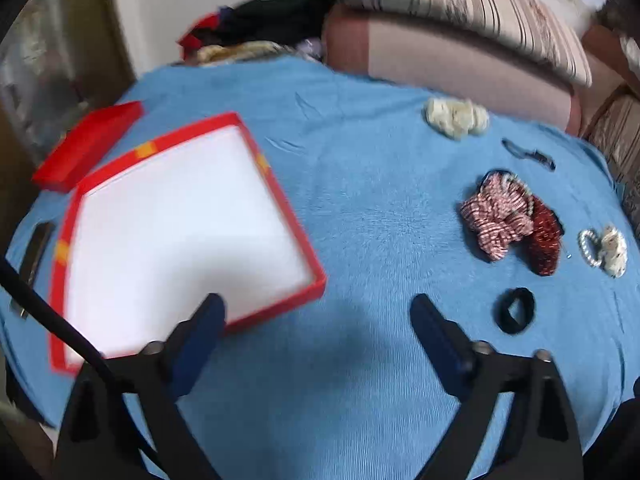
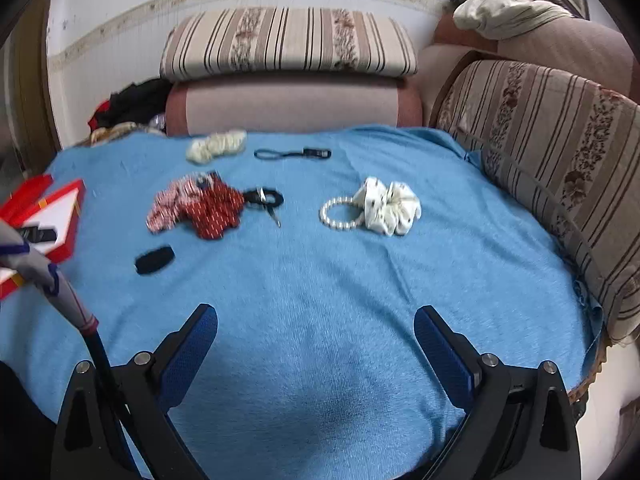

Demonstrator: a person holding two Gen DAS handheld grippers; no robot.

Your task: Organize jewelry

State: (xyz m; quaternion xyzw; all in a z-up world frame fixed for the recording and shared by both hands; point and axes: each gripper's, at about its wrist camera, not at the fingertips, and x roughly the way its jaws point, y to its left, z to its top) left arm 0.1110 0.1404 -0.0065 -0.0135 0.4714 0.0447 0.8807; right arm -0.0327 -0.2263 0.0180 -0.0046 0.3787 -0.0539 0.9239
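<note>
An open red box [image 1: 280,200] with a white lining lies at the left of the blue cloth, its red lid [image 1: 88,148] behind it. My left gripper [image 1: 318,308] is open and empty, its left finger over the box's near corner. To the right lie a black hair band [image 1: 516,311], striped and dark red scrunchies [image 1: 504,216], a pearl bracelet [image 1: 591,248] and a cream scrunchie [image 1: 456,118]. My right gripper [image 2: 316,320] hangs open over bare cloth. Ahead of it lie the pearl bracelet [image 2: 340,213], a white scrunchie [image 2: 390,208], red scrunchies [image 2: 200,206] and the black band [image 2: 154,260].
Striped cushions [image 2: 288,44] and a sofa back [image 2: 552,152] bound the cloth at the back and right. A black strap [image 2: 292,154] and a black clip [image 2: 264,198] lie on the cloth. A dark flat object [image 1: 38,248] sits left of the box. A sleeve [image 2: 28,256] shows at the left.
</note>
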